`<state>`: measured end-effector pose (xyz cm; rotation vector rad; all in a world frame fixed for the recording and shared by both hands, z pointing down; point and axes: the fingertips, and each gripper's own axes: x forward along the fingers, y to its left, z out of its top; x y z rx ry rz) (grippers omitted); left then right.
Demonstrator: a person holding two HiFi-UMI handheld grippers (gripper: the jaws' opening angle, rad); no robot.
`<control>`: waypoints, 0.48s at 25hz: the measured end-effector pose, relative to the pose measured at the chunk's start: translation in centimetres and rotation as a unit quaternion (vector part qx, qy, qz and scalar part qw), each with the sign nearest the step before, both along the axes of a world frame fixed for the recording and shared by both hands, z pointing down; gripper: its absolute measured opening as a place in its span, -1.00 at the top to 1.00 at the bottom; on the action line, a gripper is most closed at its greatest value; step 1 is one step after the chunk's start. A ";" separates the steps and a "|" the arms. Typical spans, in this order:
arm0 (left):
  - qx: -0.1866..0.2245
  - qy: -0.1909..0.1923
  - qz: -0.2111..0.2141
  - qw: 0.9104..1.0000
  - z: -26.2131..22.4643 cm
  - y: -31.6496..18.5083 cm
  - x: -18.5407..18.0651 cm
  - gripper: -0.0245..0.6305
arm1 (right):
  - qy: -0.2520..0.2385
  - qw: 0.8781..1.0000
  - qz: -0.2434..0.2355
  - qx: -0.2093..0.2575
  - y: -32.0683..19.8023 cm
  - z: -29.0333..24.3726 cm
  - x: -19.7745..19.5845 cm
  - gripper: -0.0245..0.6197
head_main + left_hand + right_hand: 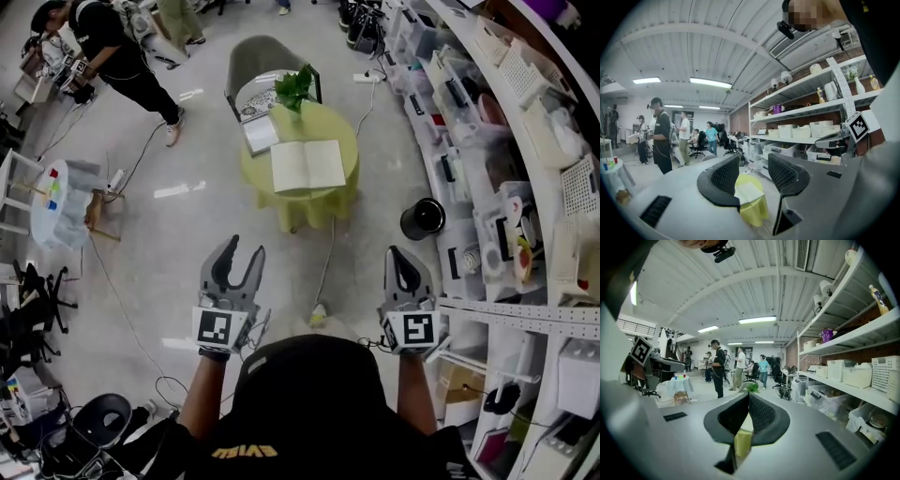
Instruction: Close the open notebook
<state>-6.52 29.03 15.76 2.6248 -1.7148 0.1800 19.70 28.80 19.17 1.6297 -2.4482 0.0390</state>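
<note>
Nothing done yet: notebook (307, 166) lies open on table (281, 208), well off; your L gripper (242, 249) spread, R gripper (401, 253) pressed together, empty.

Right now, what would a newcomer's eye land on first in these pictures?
The yellow-green table in the middle of the floor stands out, with an open notebook lying flat on it and a leafy plant at its far edge. Nearer, the left gripper has its jaws apart and the right gripper has them together, both short of the table.

Matt yellow-green cloth (305, 211) drapes the counter (345, 141) at upper centre; the notebook (307, 166) is white paper; the floor (187, 244) shines glossy.
</note>
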 end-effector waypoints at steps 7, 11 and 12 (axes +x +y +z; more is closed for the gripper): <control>-0.011 0.003 0.003 1.000 0.9 -3.7 1.3 0.30 | 0.002 1.000 -0.019 -0.011 -3.9 0.9 0.0 0.92; -0.019 0.008 0.007 1.000 1.9 -6.6 0.8 0.30 | 0.013 0.999 -0.025 -0.021 -6.3 1.8 -0.9 0.92; -0.021 0.010 0.009 1.000 2.1 -7.4 0.6 0.30 | 0.016 0.999 -0.025 -0.024 -7.1 2.0 -1.1 0.92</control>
